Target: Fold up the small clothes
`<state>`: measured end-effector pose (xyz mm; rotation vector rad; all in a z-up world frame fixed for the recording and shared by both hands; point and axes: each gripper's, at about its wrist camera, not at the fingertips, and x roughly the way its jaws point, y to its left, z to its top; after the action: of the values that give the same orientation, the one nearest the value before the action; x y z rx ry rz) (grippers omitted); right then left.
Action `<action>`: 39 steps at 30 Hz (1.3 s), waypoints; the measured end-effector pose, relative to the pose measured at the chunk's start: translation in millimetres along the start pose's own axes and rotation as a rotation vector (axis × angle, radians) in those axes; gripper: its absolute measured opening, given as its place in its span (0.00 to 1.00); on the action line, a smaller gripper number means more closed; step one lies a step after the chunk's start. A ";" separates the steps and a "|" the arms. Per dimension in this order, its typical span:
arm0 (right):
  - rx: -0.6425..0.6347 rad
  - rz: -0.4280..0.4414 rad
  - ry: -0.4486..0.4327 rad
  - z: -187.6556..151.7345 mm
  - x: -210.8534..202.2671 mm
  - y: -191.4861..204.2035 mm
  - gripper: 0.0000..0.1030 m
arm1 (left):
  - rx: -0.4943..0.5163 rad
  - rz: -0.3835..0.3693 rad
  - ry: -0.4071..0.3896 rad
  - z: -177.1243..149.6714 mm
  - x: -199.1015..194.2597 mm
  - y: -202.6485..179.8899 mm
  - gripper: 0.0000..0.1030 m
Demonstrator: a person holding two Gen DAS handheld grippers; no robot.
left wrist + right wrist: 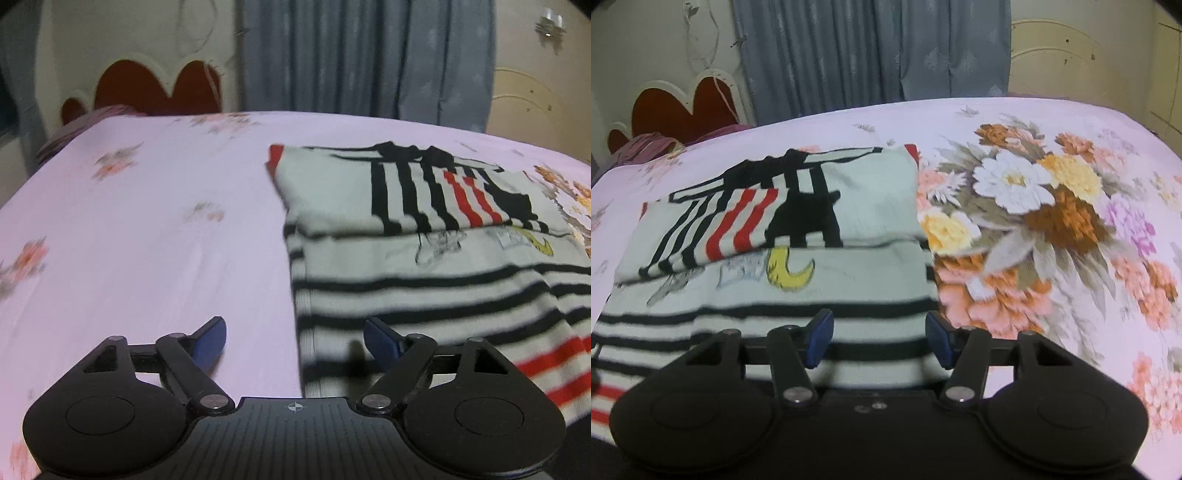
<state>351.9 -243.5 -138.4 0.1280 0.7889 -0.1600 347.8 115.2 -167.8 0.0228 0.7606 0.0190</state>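
A small white garment (424, 258) with black and red stripes and a yellow moon print lies partly folded on the bed; it also shows in the right wrist view (783, 266). Its top part is folded over onto the body. My left gripper (294, 341) is open and empty, just above the garment's near left edge, its right finger over the cloth. My right gripper (879, 339) is open and empty, over the garment's near right edge.
The bed has a pink floral sheet (129, 240) with a large flower print (1034, 221) right of the garment. A red heart-shaped headboard (155, 88) and grey curtains (365, 55) stand behind the bed.
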 end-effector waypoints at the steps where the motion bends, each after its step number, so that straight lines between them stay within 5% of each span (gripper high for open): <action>1: -0.002 0.009 -0.002 -4.9 -4.8 -4.9 0.52 | -0.010 0.008 0.000 -7.0 -7.3 -1.5 0.79; 6: 0.008 0.075 0.018 -31.9 -24.5 -27.5 0.53 | -0.067 0.002 0.024 -37.7 -36.7 -8.4 0.78; 10: 0.051 0.135 0.059 -57.3 -33.4 -44.5 0.53 | -0.131 -0.019 0.068 -61.8 -53.3 -10.2 0.55; 20: 0.200 0.285 0.125 -106.2 -49.5 -72.6 0.53 | -0.338 -0.217 0.103 -96.9 -68.9 -4.3 0.53; 22: 0.239 0.340 0.139 -110.0 -50.6 -77.1 0.53 | -0.369 -0.249 0.121 -100.9 -67.9 -3.3 0.36; 28: 0.298 0.471 0.185 -124.7 -54.3 -78.1 0.52 | -0.449 -0.353 0.140 -116.6 -69.7 4.2 0.36; 39: 0.451 0.584 0.201 -114.9 -23.2 -84.6 0.47 | -0.515 -0.402 0.122 -102.5 -42.1 2.1 0.36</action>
<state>239.8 -304.2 -206.6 0.8017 0.8748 0.2359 246.6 117.7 -212.9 -0.6254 0.8529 -0.1676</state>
